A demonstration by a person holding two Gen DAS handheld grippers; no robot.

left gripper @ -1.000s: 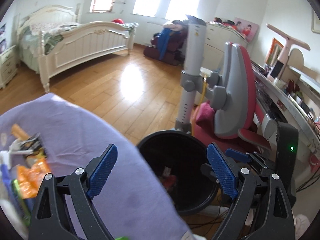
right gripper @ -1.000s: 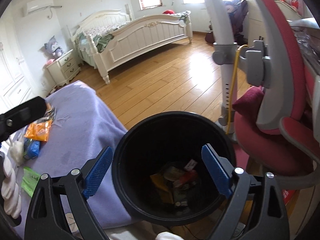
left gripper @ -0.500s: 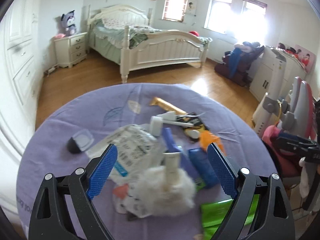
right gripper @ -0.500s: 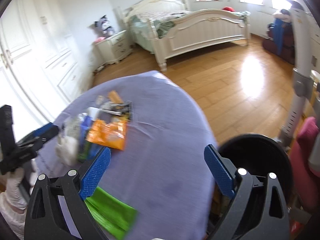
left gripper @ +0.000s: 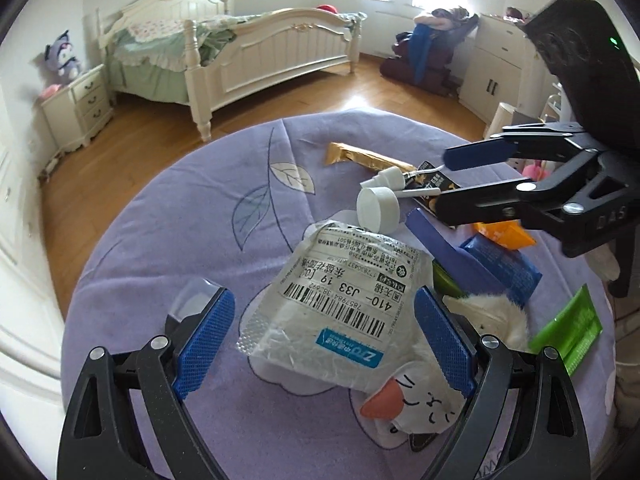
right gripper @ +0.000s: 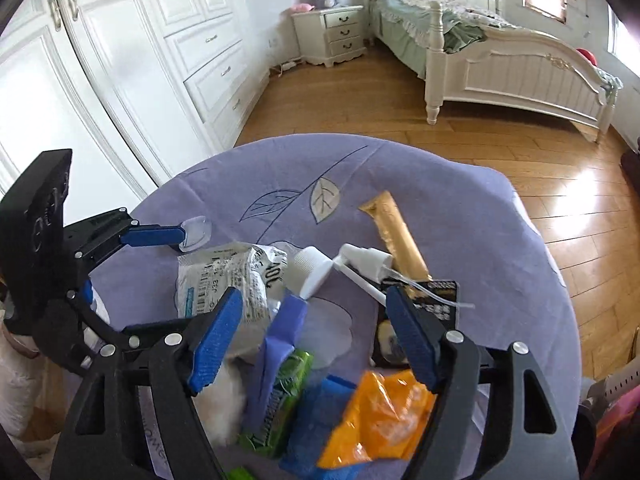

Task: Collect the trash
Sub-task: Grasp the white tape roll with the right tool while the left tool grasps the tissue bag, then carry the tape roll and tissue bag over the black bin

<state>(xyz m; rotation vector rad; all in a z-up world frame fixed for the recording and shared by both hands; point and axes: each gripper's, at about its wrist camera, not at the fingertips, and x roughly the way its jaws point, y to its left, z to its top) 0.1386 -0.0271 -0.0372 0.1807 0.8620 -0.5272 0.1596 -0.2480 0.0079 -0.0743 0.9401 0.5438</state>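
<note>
Left gripper (left gripper: 320,344) wide over the mailer (left gripper: 344,292), right gripper (right gripper: 312,336) wide over wrappers (right gripper: 380,412); next, close and lift.

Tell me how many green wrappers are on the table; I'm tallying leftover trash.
2: one green wrapper at the pile's right edge, another green wrapper tucked under the purple piece mid-pile. Others may be hidden.

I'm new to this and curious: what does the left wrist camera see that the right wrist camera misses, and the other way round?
Only the left wrist view shows the cat-face plush and the white dresser. Only the right wrist view shows the wardrobe doors. Both show the clear shipping bag, gold sachet, white cap, orange packet, bed and both open grippers: left gripper, right gripper.
</note>
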